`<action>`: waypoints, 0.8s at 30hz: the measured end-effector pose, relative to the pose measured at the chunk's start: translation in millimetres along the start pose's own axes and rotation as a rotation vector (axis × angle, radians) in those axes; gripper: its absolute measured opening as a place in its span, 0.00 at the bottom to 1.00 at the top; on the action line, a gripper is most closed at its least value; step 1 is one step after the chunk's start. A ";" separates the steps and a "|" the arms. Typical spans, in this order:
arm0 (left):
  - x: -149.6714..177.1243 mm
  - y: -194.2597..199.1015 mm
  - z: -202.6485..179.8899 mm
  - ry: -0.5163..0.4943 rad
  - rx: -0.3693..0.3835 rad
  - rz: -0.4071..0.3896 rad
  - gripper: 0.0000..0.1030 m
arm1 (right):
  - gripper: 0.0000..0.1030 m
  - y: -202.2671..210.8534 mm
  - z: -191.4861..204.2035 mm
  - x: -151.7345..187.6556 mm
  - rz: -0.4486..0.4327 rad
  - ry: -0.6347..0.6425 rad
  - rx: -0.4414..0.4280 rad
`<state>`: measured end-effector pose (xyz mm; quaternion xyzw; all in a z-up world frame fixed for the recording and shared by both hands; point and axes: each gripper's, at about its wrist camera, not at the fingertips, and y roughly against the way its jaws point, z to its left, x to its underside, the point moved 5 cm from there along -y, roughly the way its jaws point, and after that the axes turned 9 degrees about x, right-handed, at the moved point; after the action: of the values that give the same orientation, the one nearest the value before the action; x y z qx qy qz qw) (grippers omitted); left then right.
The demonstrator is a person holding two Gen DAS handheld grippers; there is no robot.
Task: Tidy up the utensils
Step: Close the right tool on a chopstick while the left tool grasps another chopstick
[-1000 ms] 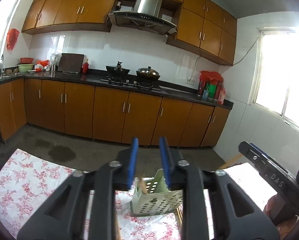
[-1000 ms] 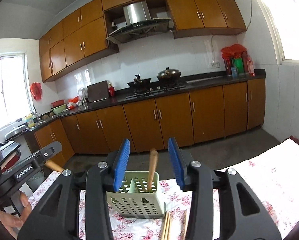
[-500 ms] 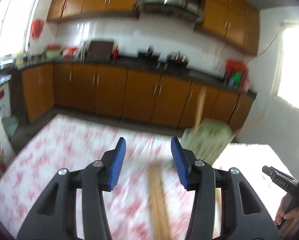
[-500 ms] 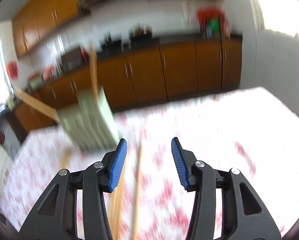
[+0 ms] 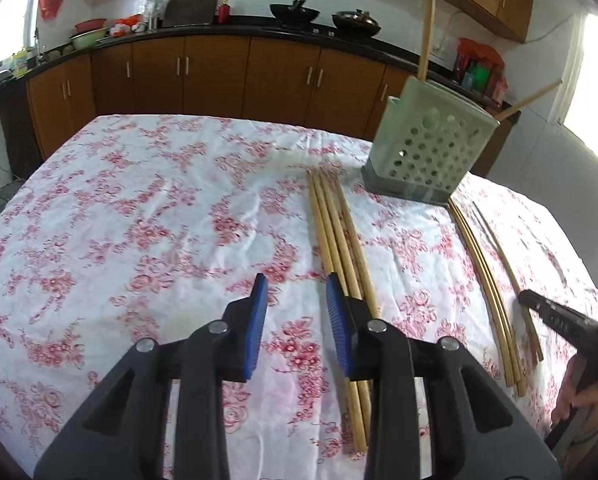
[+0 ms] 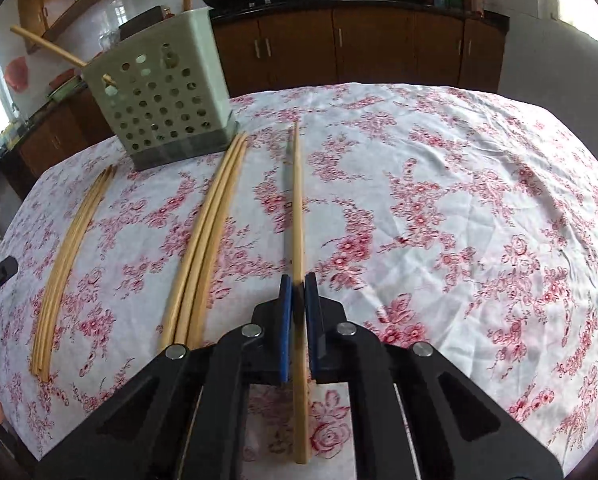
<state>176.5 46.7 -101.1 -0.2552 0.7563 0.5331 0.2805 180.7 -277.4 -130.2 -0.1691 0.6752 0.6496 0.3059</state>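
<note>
Both grippers down from kitchen-facing height to just above the white, red-flowered tablecloth [image 5: 139, 208]; cabinets pushed to the top of each view. Right gripper [image 6: 298, 280] pressed together, pinching a single pale wooden chopstick [image 6: 297, 200] between the blue pads; chopstick running forward from the pads toward the pale green perforated plastic utensil holder [image 6: 163, 96], its near end sticking out behind the pads; whether its far tip touches the cloth, hard to tell. Left gripper [image 5: 297, 290] closing, jaws still apart, nothing but cloth between the pads; right-hand pad just beside a bundle of pale wooden chopsticks [image 5: 335, 232] lying flat, the bundle's near part hidden under that finger. Second bundle of chopsticks [image 5: 483, 280] farther right in the left wrist view, near end partly covered by the other gripper's black body. Utensil holder standing at the far table edge, two wooden sticks [image 5: 429, 20] rising from it, one upright and cut off by the frame top, one slanting out sideways; contents lower down masked by the perforated wall. Part of a hand [image 5: 587, 392] at the right border, mostly cut off.
</note>
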 end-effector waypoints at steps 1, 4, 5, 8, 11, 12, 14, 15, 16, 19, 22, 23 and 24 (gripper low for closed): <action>1.0 -2.3 -2.5 -0.007 0.007 0.011 0.25 | 0.07 -2.3 -6.7 -2.0 0.003 -0.017 0.003; 3.6 -11.6 -12.3 -0.032 0.022 0.046 0.19 | 0.07 -3.7 -11.0 -1.9 0.002 -0.023 0.004; 5.5 -15.6 -15.3 -0.047 0.022 0.062 0.15 | 0.07 -4.0 -10.2 -1.2 0.000 -0.018 0.006; 11.6 -23.4 -21.3 -0.073 0.020 0.096 0.13 | 0.07 -6.5 -7.2 -1.6 -0.006 -0.011 0.012; 17.5 -29.6 -23.6 -0.089 0.015 0.127 0.12 | 0.07 -5.4 -5.8 -2.3 -0.007 -0.012 0.007; 19.1 -30.6 -24.0 -0.093 0.010 0.131 0.12 | 0.07 -5.8 -6.0 -2.7 -0.007 -0.011 0.006; 18.7 -30.4 -24.6 -0.103 -0.002 0.130 0.12 | 0.07 -4.2 -6.7 -2.0 -0.007 -0.008 0.006; 18.4 -31.4 -24.8 -0.103 -0.004 0.135 0.12 | 0.07 -4.0 -6.4 -1.8 -0.008 -0.005 0.007; 19.0 -32.5 -24.4 -0.101 -0.007 0.142 0.12 | 0.07 -3.5 -6.1 -1.6 -0.008 -0.003 0.010; 19.9 -35.3 -23.7 -0.115 -0.034 0.149 0.11 | 0.07 -2.8 -5.1 -1.0 -0.008 0.006 0.018; 17.4 -37.3 -23.5 -0.122 -0.051 0.151 0.09 | 0.08 -2.2 -2.8 -0.7 -0.008 0.018 0.009; 15.7 -38.7 -21.9 -0.122 -0.061 0.150 0.08 | 0.08 -2.4 -0.9 -0.7 -0.010 0.030 0.008; 12.4 -40.5 -18.6 -0.117 -0.073 0.149 0.08 | 0.08 -3.0 0.2 -1.4 -0.011 0.038 0.008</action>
<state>192.6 15.8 -131.4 -0.1766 0.7356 0.5937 0.2743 183.6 -277.7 -131.7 -0.1841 0.6826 0.6418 0.2971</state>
